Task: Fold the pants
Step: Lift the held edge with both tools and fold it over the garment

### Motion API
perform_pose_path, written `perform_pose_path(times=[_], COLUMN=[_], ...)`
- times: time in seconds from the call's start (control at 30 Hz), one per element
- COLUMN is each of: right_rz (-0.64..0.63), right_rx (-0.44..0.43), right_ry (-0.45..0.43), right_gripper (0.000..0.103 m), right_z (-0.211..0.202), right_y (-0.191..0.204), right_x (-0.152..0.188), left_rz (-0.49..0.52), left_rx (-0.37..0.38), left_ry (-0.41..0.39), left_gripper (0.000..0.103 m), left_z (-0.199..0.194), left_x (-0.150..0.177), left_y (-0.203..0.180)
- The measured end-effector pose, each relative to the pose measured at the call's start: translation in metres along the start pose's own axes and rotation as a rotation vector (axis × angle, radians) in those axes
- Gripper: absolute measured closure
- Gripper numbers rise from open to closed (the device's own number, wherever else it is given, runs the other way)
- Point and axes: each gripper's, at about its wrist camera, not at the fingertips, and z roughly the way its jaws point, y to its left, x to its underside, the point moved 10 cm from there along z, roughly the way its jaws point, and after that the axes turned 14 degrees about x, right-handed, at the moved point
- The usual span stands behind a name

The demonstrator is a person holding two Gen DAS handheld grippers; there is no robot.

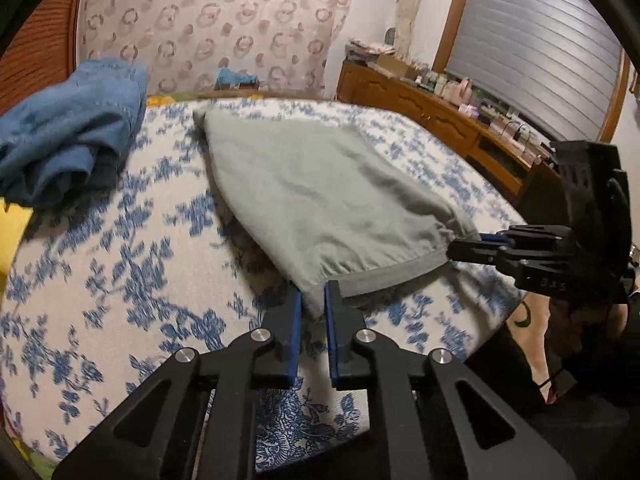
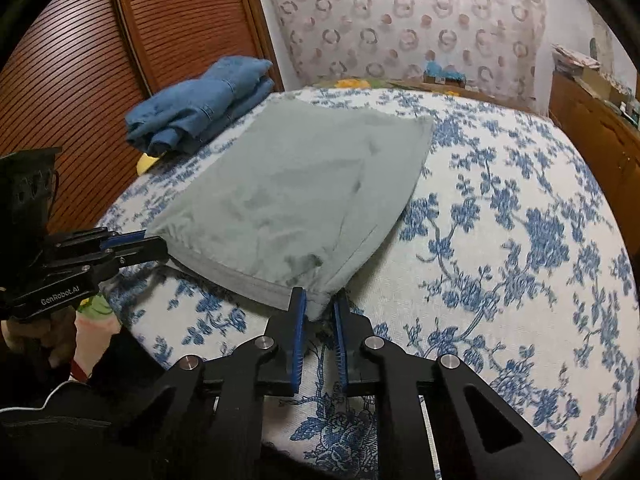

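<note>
Grey-green pants [image 1: 320, 196] lie folded on the bed, waistband edge toward me; they also show in the right wrist view [image 2: 296, 196]. My left gripper [image 1: 313, 300] pinches the near left corner of the waistband between its blue pads. My right gripper [image 2: 320, 304] pinches the near right corner. Each gripper shows in the other's view: the right one [image 1: 460, 246] at the right corner, the left one [image 2: 160, 246] at the left corner. The near edge is lifted slightly off the bedspread.
A white bedspread with blue flowers [image 2: 500, 240] covers the bed. A pile of folded blue jeans [image 1: 68, 144] [image 2: 200, 108] lies at the far left. A wooden slatted wardrobe [image 2: 80, 60] stands left, a cluttered wooden dresser [image 1: 440, 108] right.
</note>
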Motion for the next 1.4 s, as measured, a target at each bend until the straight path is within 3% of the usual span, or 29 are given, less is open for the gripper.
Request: perform_pose_path(times=[0.47, 0.97, 1.4], right_rz=[-0.008, -0.053, -0.068], right_rx=[-0.015, -0.026, 0.002], right_ry=[-0.136, -0.246, -0.169], right_gripper=[0.090, 0.090, 0.090], right_z=[-0.058, -0.122, -0.062], right_y=[-0.005, -0.005, -0.003], right_x=[-0.031, -0.043, -0.054], left_rz=[0.079, 0.145, 0.079], left_rx=[0.026, 0.040, 0.012], left_ry=[-0.126, -0.196, -0.125], left_gripper=[0.092, 0.092, 0.092], left_z=[-0.053, -0.092, -0.050], left_x=[-0.044, -0.070, -0.064], left_y=[-0.032, -0.061, -0.022])
